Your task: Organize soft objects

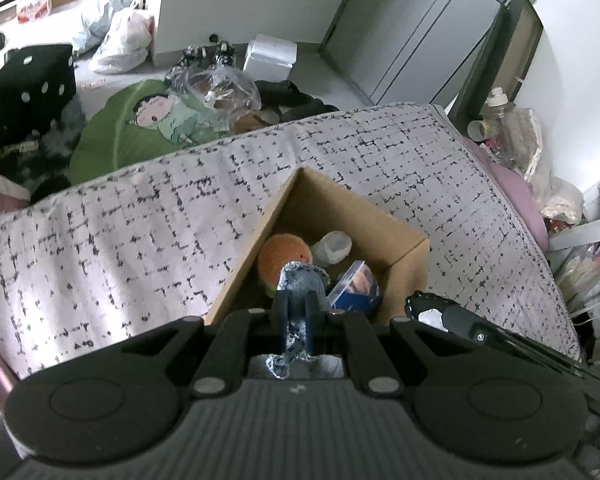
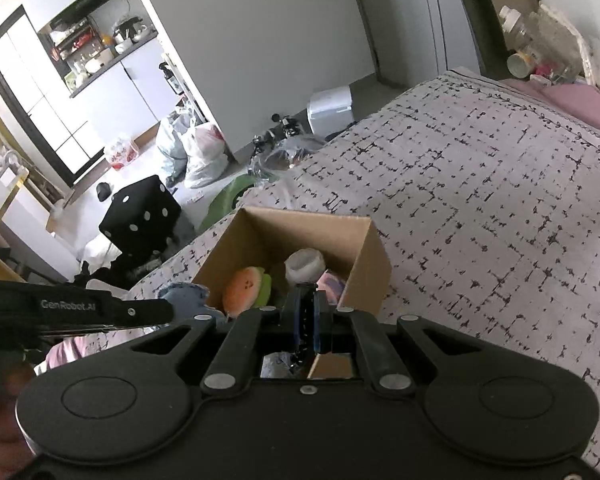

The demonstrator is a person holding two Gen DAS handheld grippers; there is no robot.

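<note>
- Denim scrap (image 1: pixel 300 280), faded blue with frayed whitish edges, is pinched tight in the left gripper (image 1: pixel 296 308), bunching out past the fingertips right over the cardboard box (image 1: pixel 404 248).
- Right gripper (image 2: pixel 306 308) has its jaws closed flat together, nothing between them that I can make out, also hanging over the box.
- Inside the box: an orange plush (image 1: pixel 286 254) with a green edge, a whitish soft blob (image 1: pixel 332 246), and a blue packet (image 1: pixel 356 288).
- Box sits on a bed cover (image 1: pixel 140 232), pale lilac with black dashed grid marks.
- Room's pretty cluttered: black dice-shaped cushion (image 1: pixel 30 80), green cartoon cushion (image 1: pixel 140 128), plastic bags (image 1: pixel 120 40) on the floor, white walls.
</note>
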